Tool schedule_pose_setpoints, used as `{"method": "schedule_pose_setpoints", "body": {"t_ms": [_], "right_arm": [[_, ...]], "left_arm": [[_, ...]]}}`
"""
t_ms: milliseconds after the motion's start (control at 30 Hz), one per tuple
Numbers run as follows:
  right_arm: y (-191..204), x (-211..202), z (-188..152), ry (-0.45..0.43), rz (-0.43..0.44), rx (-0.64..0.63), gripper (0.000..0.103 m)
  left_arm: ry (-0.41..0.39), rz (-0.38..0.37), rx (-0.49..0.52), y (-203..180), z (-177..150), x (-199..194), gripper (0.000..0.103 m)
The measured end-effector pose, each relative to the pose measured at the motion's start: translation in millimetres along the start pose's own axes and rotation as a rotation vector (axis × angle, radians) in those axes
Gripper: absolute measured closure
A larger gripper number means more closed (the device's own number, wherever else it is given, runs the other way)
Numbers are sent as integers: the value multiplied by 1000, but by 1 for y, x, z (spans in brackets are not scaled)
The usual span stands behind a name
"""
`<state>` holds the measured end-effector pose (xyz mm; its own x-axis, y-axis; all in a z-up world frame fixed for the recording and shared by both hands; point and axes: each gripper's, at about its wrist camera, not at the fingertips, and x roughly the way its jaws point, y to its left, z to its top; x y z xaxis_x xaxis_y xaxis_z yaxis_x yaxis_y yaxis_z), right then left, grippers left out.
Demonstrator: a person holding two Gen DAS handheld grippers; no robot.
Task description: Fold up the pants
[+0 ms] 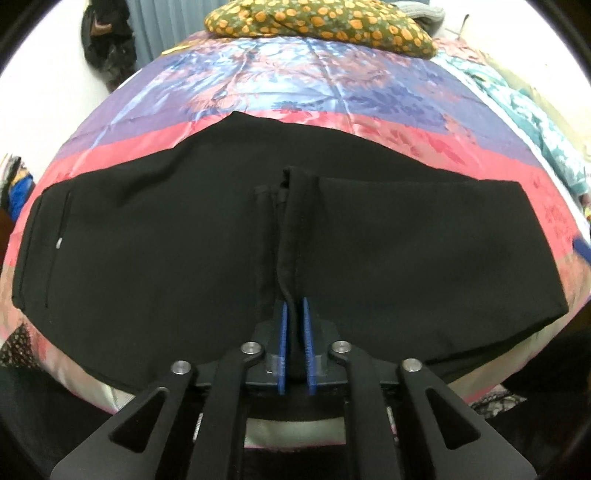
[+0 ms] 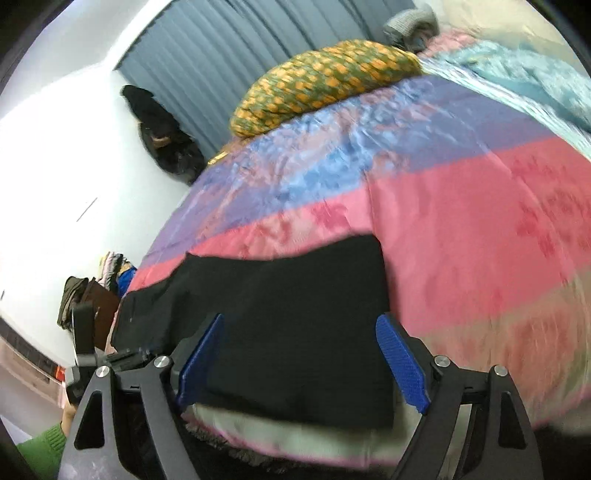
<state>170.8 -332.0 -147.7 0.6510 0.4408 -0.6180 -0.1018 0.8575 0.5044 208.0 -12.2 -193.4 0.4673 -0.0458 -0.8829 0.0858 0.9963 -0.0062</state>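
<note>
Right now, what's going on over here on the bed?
A person is folding black pants laid across a bed with a pink, purple and blue satin bedspread. The left gripper is shut on a raised ridge of the pants fabric near the bed's front edge, pinched between its blue fingers. The right gripper is open, not holding anything, with its fingers apart above the pants' end. A pillow with orange flowers sits at the far end.

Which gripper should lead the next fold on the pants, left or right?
Left, probably. The left gripper is already shut on a ridge of the black pants; the right gripper is open above them, gripping nothing.
</note>
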Motion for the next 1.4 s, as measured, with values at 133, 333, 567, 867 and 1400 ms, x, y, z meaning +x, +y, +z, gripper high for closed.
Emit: {"method": "schedule_pose_setpoints", "body": {"t_ms": [133,333,567,867,1400], "right_arm": [[-13,62,-10,257,117,34,33],[5,57,20,274,137,-34,43],[-21,109,64,344,-11,24,48],[12,64,40,246,7,-64,55],[52,57,-37,147,-154,-214,50]], "left_arm": [[-1,-56,-3,4,-2,-3,74],[-139,-48,-74,25,1,-51,36],[-124,-125,14,-9,34,-20,56],[-48,-53,-9,12,6,-4,46],[-53,23,-107,21,-11,-15,12]]}}
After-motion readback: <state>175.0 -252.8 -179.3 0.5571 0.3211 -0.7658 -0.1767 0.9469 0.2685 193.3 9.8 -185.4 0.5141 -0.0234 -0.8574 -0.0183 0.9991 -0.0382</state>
